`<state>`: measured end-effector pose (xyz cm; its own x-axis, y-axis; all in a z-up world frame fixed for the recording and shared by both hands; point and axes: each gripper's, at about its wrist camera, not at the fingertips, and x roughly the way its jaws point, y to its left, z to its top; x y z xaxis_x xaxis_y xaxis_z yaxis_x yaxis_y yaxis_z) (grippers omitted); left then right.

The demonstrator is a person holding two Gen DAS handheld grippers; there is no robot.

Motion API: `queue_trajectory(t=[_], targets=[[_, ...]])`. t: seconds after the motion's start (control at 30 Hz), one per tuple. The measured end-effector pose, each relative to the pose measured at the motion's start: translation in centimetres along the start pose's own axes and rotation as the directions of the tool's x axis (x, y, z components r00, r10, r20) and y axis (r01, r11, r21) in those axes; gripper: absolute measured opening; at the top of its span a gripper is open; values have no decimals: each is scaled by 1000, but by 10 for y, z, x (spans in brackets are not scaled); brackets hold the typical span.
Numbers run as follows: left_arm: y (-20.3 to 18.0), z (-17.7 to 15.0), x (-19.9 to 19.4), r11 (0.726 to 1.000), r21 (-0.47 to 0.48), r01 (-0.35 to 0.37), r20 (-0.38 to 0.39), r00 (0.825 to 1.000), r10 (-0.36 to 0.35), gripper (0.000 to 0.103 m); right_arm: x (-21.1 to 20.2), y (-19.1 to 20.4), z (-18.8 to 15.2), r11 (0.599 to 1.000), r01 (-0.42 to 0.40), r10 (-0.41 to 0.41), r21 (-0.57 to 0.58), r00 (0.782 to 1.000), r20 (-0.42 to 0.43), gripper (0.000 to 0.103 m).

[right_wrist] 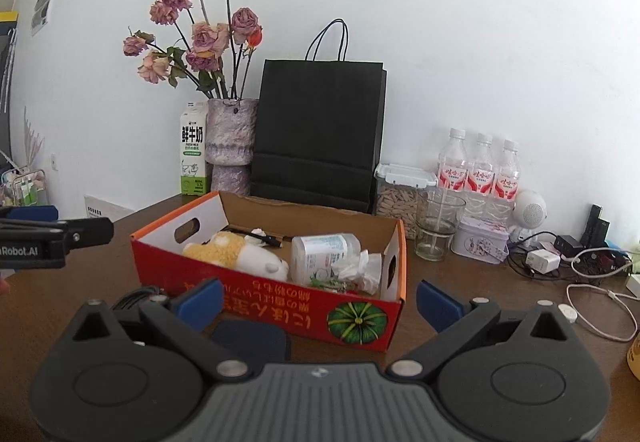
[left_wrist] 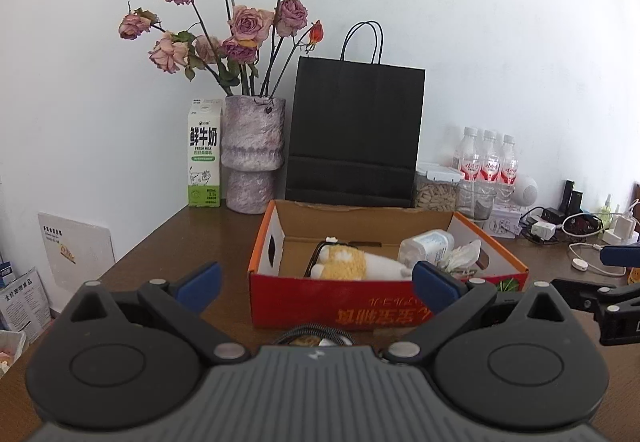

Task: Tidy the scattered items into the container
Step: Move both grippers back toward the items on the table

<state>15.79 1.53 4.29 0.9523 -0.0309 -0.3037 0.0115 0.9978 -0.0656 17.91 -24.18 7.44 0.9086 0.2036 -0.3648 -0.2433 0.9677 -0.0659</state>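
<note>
A red cardboard box stands on the brown table. Inside lie a yellow and white plush toy, a clear plastic bottle, crumpled tissue and a black cable. My left gripper is open in front of the box, nothing between its fingers. My right gripper is open too, facing the box's front right corner. A dark blue flat pad and a coiled black cable lie on the table before the box.
Behind the box stand a black paper bag, a vase of dried roses, a milk carton, a seed jar, a glass, three water bottles, a tin, and chargers with cables.
</note>
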Motion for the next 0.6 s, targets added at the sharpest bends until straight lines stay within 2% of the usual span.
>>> queue_trajectory(t=[0.23,0.37,0.6], targets=[[16,-31,-26,1000,-20,-20,-76,997,18,103,-33,-4,-41,1000,0,1,23,998,-59,103],[18,-40,-39,999,-28,-29,-94,995,26,103,-44,-6,-63,999,4,2,51,994,-106,103],[15,-49,-51,1000,-11,-29,-117,993,27,103,-50,0,-77,998,-23,31,61,990,-139,103]])
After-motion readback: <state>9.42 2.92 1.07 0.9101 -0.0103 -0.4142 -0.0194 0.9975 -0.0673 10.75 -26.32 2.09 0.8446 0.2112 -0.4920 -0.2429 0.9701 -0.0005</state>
